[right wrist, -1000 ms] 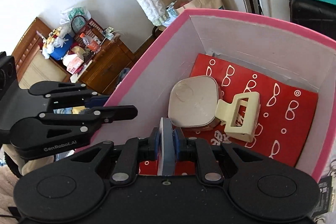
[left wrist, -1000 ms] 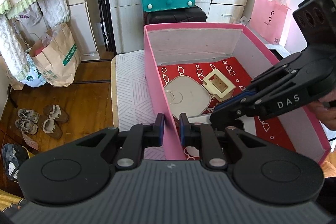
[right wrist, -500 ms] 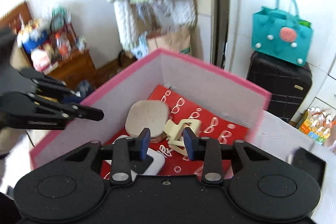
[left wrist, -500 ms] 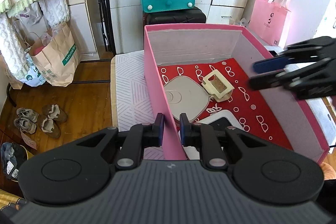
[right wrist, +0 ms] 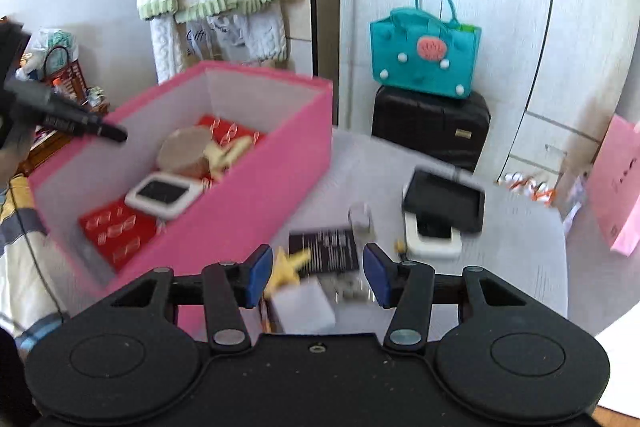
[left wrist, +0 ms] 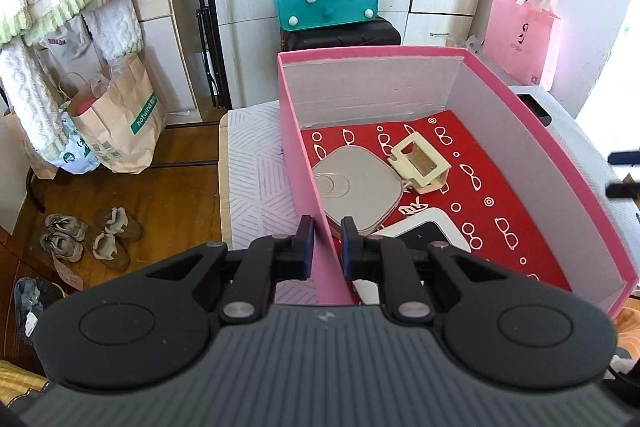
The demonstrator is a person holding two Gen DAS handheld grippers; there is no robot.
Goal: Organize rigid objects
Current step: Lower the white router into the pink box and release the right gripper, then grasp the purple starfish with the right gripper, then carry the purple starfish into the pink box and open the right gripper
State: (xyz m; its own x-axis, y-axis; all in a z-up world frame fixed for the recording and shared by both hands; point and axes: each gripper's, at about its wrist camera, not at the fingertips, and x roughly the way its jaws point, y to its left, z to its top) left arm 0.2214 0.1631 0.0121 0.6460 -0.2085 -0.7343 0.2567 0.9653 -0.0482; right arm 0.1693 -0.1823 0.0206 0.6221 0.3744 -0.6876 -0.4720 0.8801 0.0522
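The right tool (right wrist: 316, 277), spread and empty, has swung from the pink box (right wrist: 248, 199) toward the desk's leftover items; the white device (right wrist: 164, 195) now lies inside, while the left tool (left wrist: 327, 247) stays pinching the box wall.

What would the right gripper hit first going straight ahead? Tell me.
Probably the black booklet on the table just past the open right gripper, beside the yellow star-shaped piece; motion blur makes depth uncertain.

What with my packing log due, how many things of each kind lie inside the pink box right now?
beige rounded case: 1
cream hair claw clip: 1
white device with black screen: 1
Total inside the pink box: 3
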